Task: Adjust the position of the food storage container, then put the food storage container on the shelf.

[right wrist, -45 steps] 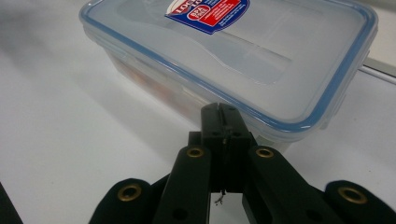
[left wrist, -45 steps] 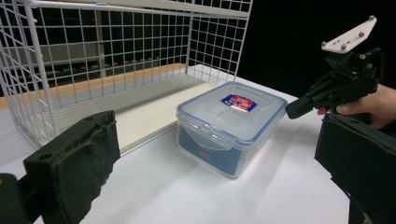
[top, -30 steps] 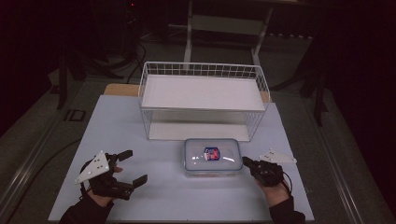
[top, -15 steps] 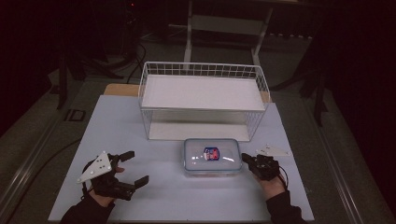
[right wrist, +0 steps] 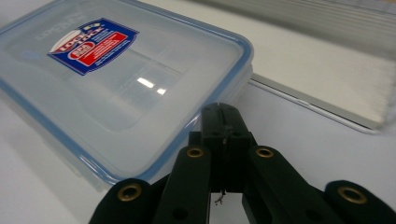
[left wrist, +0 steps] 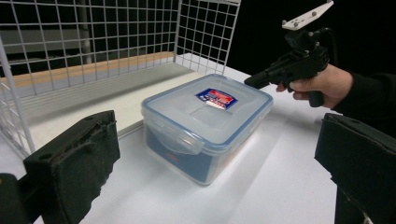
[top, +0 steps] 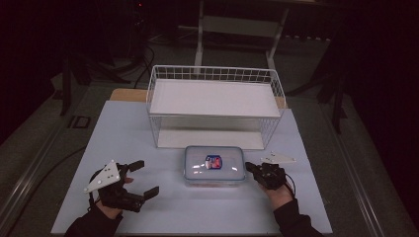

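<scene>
A clear plastic container (top: 214, 165) with a blue-rimmed lid and a red-and-blue label sits at the table's front middle. The left gripper view shows the container (left wrist: 205, 126) from its corner, and the right gripper view shows its lid (right wrist: 116, 84) close up. My right gripper (top: 249, 167) is shut, its tip at the lid's right edge. I cannot tell whether it touches the lid. Nothing shows between the tips of that gripper (right wrist: 224, 114). My left gripper (top: 146, 177) stands open on the front left, well apart from the container, with nothing between its jaws.
A white wire basket (top: 212, 73) with a white floor stands just behind the container, its mesh (left wrist: 116, 37) close to the box. The pale table (top: 123, 133) has free room on the left and front. Dark floor surrounds it.
My right gripper has moved left, from a short way off to the container's right edge. The left gripper and the container have stayed put.
</scene>
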A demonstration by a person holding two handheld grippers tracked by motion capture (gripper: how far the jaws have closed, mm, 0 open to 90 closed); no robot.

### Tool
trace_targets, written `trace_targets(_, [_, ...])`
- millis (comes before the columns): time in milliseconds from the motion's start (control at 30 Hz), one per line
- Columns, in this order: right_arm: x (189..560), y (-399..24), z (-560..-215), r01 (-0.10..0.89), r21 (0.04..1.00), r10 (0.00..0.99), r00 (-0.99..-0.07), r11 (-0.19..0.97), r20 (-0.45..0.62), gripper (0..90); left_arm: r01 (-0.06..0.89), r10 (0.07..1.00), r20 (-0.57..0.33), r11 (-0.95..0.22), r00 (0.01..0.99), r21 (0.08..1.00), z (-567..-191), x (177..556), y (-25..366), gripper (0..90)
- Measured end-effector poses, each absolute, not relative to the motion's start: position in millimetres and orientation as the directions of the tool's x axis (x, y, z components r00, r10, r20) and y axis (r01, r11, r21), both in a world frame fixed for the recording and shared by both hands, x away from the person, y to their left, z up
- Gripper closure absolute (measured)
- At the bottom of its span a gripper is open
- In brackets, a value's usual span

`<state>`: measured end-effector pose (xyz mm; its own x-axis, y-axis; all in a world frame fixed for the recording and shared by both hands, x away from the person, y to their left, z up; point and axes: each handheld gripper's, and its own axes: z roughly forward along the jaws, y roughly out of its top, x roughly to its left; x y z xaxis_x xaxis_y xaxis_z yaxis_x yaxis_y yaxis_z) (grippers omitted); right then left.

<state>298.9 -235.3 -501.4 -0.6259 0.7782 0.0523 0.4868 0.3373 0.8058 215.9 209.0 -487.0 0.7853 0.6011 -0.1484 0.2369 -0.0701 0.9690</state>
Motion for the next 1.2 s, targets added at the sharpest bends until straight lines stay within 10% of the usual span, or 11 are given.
trace_targets(300, [288,-235,-485,0.418,0.84,0.775,-0.631,0.346,-0.005,78.7,0.252,0.597,-0.158,-0.076,0.786,0.965,-488,218,207,0.0])
trace_targets(567, [281,-232,-472,0.41,0.879,0.766,-0.638,0.244,0.085,12.2,0.319,0.603,-0.197,-0.102,0.773,0.942,-493,226,194,0.5])
trace_targets(1200, [265,-235,-447,0.22,0.915,0.719,-0.688,0.339,-0.101,18.8,0.435,0.577,-0.289,-0.13,0.764,0.891,-449,267,159,0.4])
